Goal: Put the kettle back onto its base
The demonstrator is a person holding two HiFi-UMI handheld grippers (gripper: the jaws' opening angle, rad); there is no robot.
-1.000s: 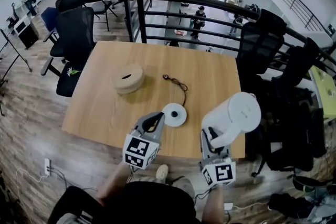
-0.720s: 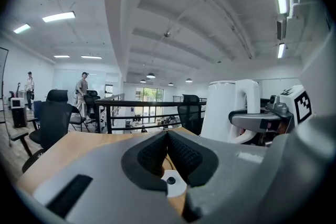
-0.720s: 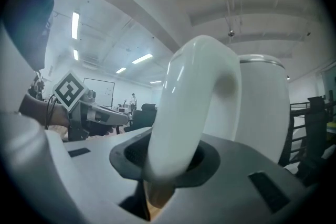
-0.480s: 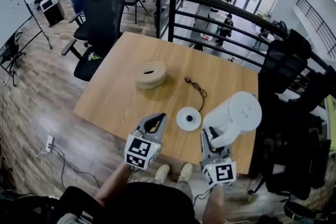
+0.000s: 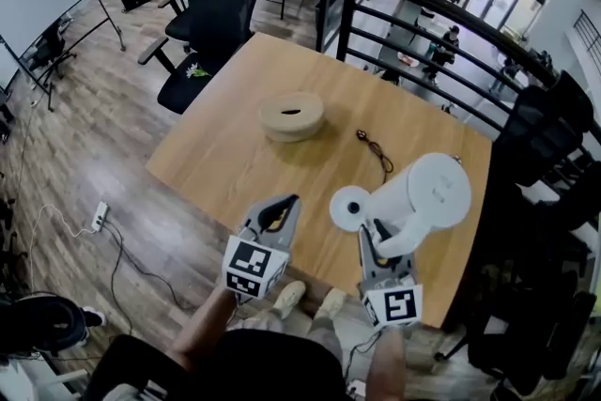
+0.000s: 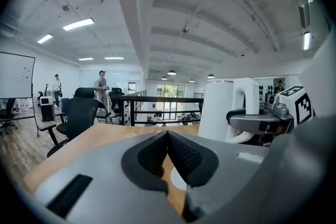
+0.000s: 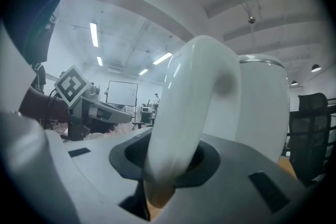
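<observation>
"What has the right gripper got hold of?"

"The white kettle. It is clamped on the handle. In the right gripper view the curved handle runs down between both pads and they press on it. In the head view the kettle is right of centre in the lower half, with its lid turned up towards the camera."

"Is it on its base?"

"No, it isn't seated. The round white base lies flat on the table, just left of the kettle's lower end in the frame. Nearly the whole disc shows, and the kettle's body crosses only its right edge. I can't tell whether the two touch."

"And the left gripper?"

"Clenched, with nothing in it. In the left gripper view the dark pads meet at their tips. It is at lower centre of the head view, just left of the base, above the table's near edge."

"Anything else up there?"

"A tan round wooden piece with a slot in its top lies above centre. A thin dark cord lies to its right, above the base. A black office chair stands at the upper left beyond the table, and a dark railing runs across the upper right."
</observation>
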